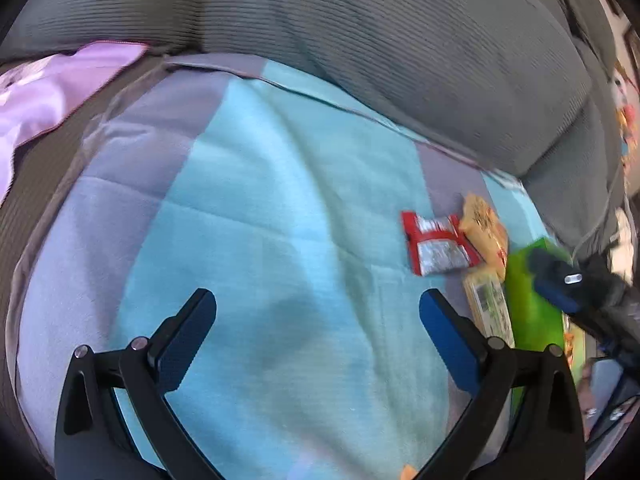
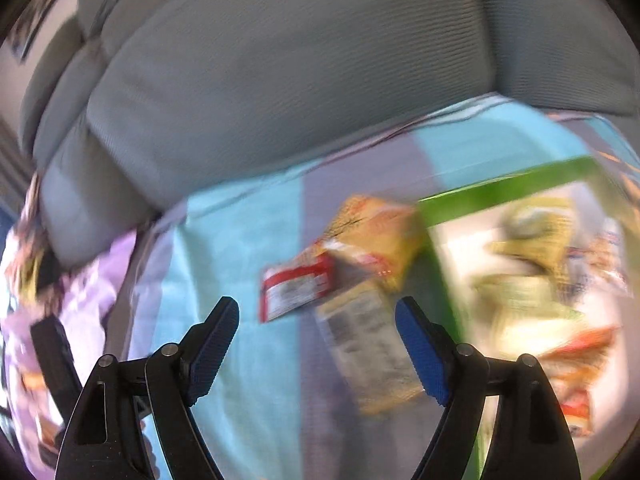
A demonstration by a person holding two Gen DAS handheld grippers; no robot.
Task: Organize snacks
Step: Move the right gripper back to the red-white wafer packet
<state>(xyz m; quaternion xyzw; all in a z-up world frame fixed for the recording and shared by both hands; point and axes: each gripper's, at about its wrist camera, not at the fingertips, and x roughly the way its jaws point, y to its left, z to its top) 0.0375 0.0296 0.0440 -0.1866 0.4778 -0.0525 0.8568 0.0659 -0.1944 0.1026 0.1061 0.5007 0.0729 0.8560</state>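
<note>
Snacks inside box: right view only.

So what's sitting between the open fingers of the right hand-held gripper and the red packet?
Nothing but bare striped blanket in the right wrist view: the right hand-held gripper is open and empty, and the red packet lies just beyond it.

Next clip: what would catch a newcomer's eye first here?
Probably the bright green box at the right edge of the striped blanket, with blurred snack packets inside. Just left of it lie a red packet and an orange packet, overlapping on the blanket. Both hand-held grippers, left and right, are open and empty.
</note>
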